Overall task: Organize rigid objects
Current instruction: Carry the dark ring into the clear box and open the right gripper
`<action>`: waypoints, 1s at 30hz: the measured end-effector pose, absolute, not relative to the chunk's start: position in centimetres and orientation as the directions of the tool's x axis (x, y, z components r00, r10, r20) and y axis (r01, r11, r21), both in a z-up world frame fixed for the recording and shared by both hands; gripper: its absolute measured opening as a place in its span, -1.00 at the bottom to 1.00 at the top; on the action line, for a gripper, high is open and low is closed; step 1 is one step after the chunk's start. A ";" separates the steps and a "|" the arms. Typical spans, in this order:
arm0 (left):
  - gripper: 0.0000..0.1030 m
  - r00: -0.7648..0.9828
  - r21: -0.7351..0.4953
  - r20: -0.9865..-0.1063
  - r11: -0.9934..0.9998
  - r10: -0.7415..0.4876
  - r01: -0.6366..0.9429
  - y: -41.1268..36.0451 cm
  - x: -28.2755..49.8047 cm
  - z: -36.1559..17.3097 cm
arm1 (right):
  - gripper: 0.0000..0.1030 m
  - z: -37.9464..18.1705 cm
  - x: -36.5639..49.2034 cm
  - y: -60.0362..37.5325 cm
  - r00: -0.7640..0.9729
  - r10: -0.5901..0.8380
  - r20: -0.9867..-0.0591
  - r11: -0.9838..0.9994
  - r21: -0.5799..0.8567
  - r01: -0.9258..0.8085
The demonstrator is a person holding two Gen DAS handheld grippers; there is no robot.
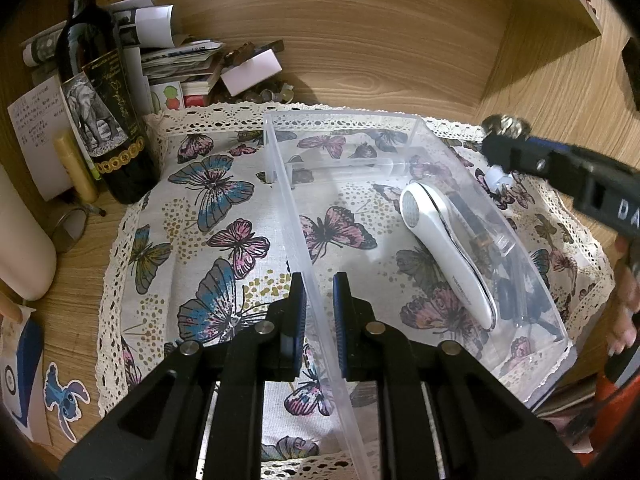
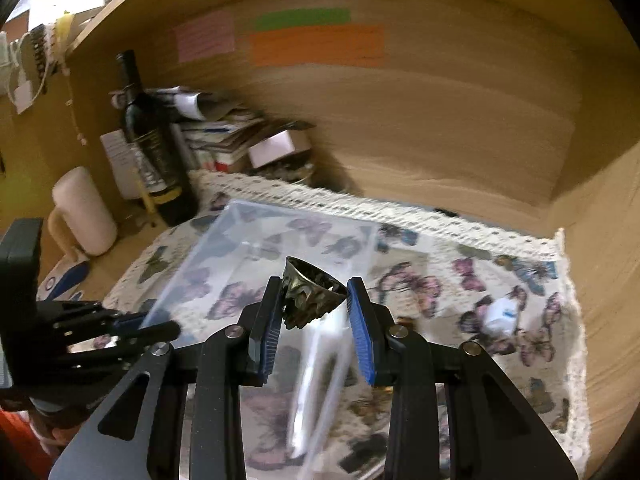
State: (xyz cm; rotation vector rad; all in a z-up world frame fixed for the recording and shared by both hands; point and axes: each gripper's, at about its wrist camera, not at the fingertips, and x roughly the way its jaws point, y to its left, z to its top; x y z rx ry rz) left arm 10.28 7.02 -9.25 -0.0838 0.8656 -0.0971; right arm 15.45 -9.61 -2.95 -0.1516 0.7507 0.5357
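A clear plastic box (image 1: 420, 128) sits on a butterfly cloth (image 1: 224, 216). Inside it lie a white handheld device (image 1: 444, 248) and dark items against its right wall. My left gripper (image 1: 319, 320) straddles the box's near left wall, jaws close on each side of it. My right gripper (image 2: 314, 304) is shut on a dark metal ornament (image 2: 310, 294) and holds it above the box (image 2: 256, 240). The right gripper also shows in the left wrist view (image 1: 505, 136), over the box's far right corner. A small white object (image 2: 500, 316) lies on the cloth to the right.
A dark wine bottle (image 1: 102, 120), a paper stack (image 1: 176, 64) and a cream mug (image 2: 82, 210) stand at the left. Wooden shelf walls (image 1: 380, 40) close in the back and right. Stickers (image 1: 66, 398) lie on the desk at front left.
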 end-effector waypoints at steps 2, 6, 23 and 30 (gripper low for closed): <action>-0.74 0.644 -0.111 -0.756 0.993 -0.117 0.051 6.9 10.3 -9.2 | -0.42 -3.4 15.3 -9.1 0.582 0.424 -0.694 0.846 0.074 -0.529; -0.74 0.644 -0.110 -0.756 0.993 -0.117 0.051 6.9 10.2 -9.2 | -0.42 -4.5 15.0 -7.8 0.543 0.428 -0.722 0.829 0.075 -0.553; -0.74 0.643 -0.113 -0.756 0.992 -0.118 0.050 6.9 10.2 -9.2 | -0.25 -7.2 15.2 -6.0 0.449 0.404 -0.797 0.803 0.074 -0.592; -0.74 0.643 -0.113 -0.756 0.992 -0.118 0.050 6.8 10.2 -9.2 | 0.03 -5.1 15.0 -7.0 0.517 0.416 -0.748 0.822 0.067 -0.565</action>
